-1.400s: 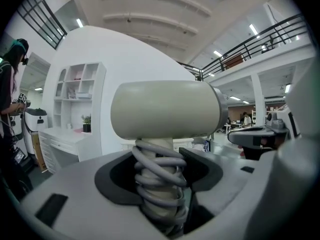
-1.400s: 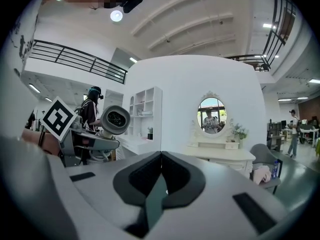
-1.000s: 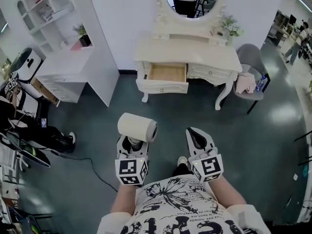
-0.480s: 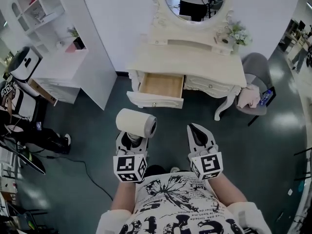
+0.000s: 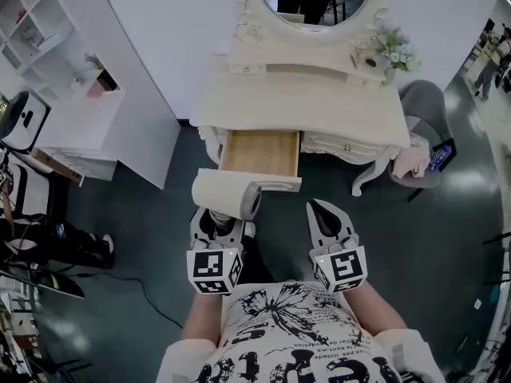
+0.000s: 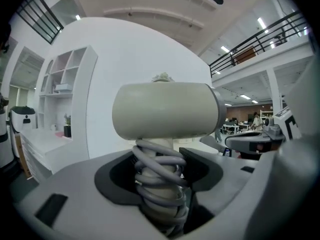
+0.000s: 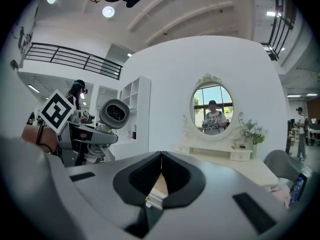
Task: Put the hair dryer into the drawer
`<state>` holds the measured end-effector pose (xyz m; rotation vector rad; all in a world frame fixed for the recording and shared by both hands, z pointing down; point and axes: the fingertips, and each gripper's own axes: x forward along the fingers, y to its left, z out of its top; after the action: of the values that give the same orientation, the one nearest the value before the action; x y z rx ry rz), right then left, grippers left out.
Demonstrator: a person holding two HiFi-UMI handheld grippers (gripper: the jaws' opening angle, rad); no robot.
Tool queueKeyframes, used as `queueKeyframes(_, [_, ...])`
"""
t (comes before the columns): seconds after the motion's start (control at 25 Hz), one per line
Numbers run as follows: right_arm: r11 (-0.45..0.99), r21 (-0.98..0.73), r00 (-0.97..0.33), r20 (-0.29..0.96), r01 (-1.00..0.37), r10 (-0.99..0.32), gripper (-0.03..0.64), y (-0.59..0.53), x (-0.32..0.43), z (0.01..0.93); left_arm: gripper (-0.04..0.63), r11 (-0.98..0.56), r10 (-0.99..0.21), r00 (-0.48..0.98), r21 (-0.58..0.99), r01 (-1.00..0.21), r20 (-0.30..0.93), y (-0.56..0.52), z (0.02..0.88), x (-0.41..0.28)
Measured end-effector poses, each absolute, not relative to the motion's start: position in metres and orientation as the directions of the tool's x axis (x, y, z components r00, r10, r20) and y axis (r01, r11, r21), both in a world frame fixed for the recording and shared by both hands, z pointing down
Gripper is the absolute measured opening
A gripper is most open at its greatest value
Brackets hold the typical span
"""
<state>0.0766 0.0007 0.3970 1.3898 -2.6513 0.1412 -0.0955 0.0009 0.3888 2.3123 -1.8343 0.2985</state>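
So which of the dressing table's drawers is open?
The drawer at the left in the head view: pulled out, bare wooden bottom showing, just beyond the hair dryer. The right-hand drawer sits shut.

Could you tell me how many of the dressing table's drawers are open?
1: the left drawer, pulled out with its wooden bottom showing. The right drawer beside it looks shut.

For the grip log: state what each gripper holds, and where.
Left gripper clamps the hair dryer by its cord-wrapped handle; right gripper, shut, holds nothing.

Bright, even ceiling light; fisheye bends edges, perhaps slight blur.
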Motion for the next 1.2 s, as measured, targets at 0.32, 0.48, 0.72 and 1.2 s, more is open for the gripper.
queueKeyframes(0.32, [0.456,-0.006,-0.449,0.185,-0.890,-0.874,0.017,-0.106,0.026,0.401,0.250,-0.400,-0.890,0.392,0.013,-0.916,0.234,-0.121,0.391,-0.132])
queueKeyframes(0.48, [0.402,0.011,-0.393,0.189,-0.915,-0.900,0.017,-0.153,-0.008,0.399,0.250,-0.514,-0.839,0.497,-0.019,-0.858,0.223,-0.177,0.390,-0.154])
queueKeyframes(0.72, [0.291,0.011,-0.283,0.195,-0.957,-0.939,0.017,-0.206,-0.032,0.401,0.250,-0.631,-0.757,0.612,-0.012,-0.776,0.230,-0.239,0.402,-0.176])
queueKeyframes(1.2, [0.259,-0.040,-0.261,0.240,-0.965,-0.935,0.017,-0.235,-0.039,0.435,0.250,-0.739,-0.629,0.711,0.041,-0.672,0.314,-0.271,0.465,-0.171])
